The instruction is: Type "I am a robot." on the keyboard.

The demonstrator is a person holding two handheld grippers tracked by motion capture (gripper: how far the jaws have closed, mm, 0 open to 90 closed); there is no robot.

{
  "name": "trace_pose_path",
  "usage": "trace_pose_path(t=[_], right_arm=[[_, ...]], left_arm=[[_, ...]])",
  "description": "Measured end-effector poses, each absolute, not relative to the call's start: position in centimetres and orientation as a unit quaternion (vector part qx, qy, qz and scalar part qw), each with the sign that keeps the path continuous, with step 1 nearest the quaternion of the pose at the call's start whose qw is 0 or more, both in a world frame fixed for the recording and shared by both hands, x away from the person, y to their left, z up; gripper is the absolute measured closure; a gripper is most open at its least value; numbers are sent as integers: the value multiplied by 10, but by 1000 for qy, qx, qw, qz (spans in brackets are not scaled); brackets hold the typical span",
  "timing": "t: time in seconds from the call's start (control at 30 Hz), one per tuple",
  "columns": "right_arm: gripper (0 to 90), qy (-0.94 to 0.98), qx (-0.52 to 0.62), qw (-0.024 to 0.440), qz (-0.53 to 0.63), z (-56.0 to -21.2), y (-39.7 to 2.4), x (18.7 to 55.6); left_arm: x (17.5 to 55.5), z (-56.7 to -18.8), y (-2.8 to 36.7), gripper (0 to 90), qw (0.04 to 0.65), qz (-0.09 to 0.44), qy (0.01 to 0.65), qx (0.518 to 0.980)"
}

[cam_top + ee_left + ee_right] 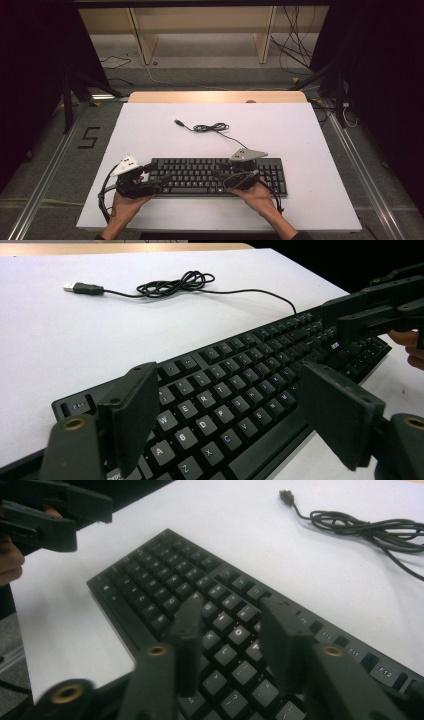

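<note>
I see the keyboard (220, 176) lying near my edge of the table (150, 130); behind it its cable (212, 128) lies coiled, the USB plug (178, 122) at the coil's left.

In the left gripper view the keyboard (235, 390) is cut off at the bottom edge. In the right gripper view its near rows sit behind blurred jaws, and the cable (370, 525) leaves at the right edge.

Both grippers are black: the left gripper (159, 181) and right gripper (220, 175) carry grey three-cornered plates, brass-ringed screws and trailing black cables.
</note>
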State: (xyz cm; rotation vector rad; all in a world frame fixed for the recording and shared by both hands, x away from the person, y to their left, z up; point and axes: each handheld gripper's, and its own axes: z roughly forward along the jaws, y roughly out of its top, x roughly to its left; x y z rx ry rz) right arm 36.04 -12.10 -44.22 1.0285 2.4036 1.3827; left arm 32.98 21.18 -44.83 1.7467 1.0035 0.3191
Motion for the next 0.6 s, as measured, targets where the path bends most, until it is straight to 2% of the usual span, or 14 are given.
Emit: trace_pose_path(t=[0.1,0.23,0.6], right_arm=[[791,813,348,87,459,-444,-120,362],[888,822,347,78,445,-447,-117,362],[900,839,340,69,418,-457,-111,363]], left_arm=[[328,-448,213,245,526,135,421,727],[327,-448,214,245,526,136,421,726],[323,-449,213,245,528,137,418,727]])
